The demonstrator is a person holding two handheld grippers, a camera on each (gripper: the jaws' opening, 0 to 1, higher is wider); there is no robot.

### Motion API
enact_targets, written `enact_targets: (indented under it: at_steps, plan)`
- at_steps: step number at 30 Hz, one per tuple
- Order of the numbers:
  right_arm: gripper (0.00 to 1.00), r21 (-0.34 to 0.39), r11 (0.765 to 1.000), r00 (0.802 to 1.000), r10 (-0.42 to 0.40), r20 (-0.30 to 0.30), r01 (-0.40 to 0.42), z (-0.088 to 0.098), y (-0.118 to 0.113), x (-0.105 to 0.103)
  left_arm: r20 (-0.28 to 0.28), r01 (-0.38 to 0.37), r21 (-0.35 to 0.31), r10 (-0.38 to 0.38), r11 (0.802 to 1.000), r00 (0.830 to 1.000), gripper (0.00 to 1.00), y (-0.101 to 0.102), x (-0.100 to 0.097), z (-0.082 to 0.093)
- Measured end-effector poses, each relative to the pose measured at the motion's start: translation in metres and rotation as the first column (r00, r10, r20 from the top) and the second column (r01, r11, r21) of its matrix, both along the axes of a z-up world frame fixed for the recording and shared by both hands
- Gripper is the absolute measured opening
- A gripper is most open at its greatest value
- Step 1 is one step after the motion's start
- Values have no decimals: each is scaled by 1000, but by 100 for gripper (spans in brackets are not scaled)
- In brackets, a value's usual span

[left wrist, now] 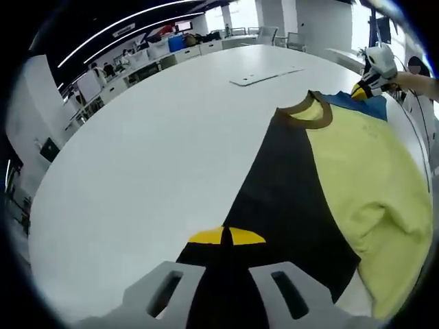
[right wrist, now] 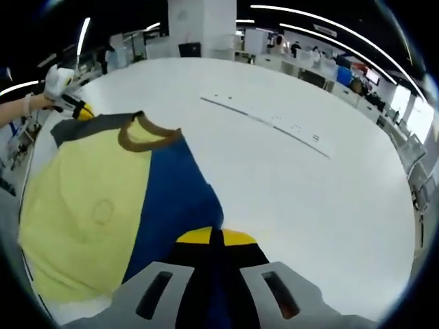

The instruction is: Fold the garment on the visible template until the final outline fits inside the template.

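Table: a broad white table (left wrist: 158, 157) carried the whole scene; desks, chairs and ceiling strip lights lay well beyond its far edge.
Garment: a shirt (left wrist: 343, 171), pale yellow with a brown collar band, lay spread flat on the table, one dark side panel running toward each camera; in the right gripper view the same shirt (right wrist: 89, 199) showed a blue panel.
Strip: a thin flat pale strip (right wrist: 264, 122) lay on the bare tabletop, well apart from the shirt.
Left gripper: the left gripper (left wrist: 226, 241) had its yellow-tipped jaws clenched on the dark fabric edge.
Right gripper: the right gripper (right wrist: 214, 240) likewise pinched the dark panel's edge.
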State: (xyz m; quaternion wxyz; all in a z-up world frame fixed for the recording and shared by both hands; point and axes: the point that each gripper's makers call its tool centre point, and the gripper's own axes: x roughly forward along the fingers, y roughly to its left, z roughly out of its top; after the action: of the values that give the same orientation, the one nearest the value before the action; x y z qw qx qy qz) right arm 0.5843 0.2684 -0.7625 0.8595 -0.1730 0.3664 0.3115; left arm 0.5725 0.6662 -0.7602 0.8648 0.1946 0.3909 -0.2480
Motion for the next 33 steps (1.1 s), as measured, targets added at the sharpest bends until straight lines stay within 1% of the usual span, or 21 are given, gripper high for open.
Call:
enact_targets:
  at_steps: [4,7,12,13,14,15,16,17,18,20,22,25,28,30,33]
  plan:
    - [2,-18,1000,1000,8,5,-7,1,-2,1,12,-5,28,4,1000,1000,0,6,3,1]
    - [2,-20,1000,1000,0,2,0,1,-4,3,13,-17,32,16,999,1000,0,11,8,3]
    - [2,-34,999,1000,4,6,-4,1,-5,7,18,-15,51,14,999,1000,0,16,13,4]
    - [2,-34,999,1000,1,5,-1,1,-5,7,16,-15,44,14,999,1000,0,15,13,5]
    - [2,-33,999,1000,1,4,-1,1,-5,7,15,-11,22,10,1000,1000,0,11,12,6]
    - [2,-35,999,1000,3,5,-3,1,-6,7,-31,14,-22,-14,1000,999,0,2,5,4]
    - [2,-35,999,1000,3,6,-2,1,-6,7,-20,9,-3,-9,1000,1000,0,5,6,4]
    - [2,-35,999,1000,2,5,-2,1,-6,7,36,56,36,-57,998,998,0,5,10,7]
    - [2,-35,999,1000,2,5,-2,1,-6,7,25,52,41,-53,998,998,0,5,8,6]
    - [2,-38,999,1000,2,6,-1,1,-6,7,-2,33,-1,-33,999,999,0,2,5,3]
    - [2,-41,999,1000,4,7,-4,1,-6,6,0,27,-4,-27,1000,1000,0,2,5,3]
    - [2,-40,999,1000,3,5,-3,1,-6,6,-5,36,0,-36,999,999,4,0,3,0]
    - [2,-36,999,1000,1,3,0,1,-6,6,-7,27,-23,-27,999,1000,7,-1,3,1]
    - [2,-36,999,1000,0,3,0,1,-6,6,-10,25,-26,-25,999,1000,8,-1,2,1]
    - [2,-33,999,1000,0,1,0,0,-6,6,-12,42,-39,-42,998,999,5,-5,-1,0]
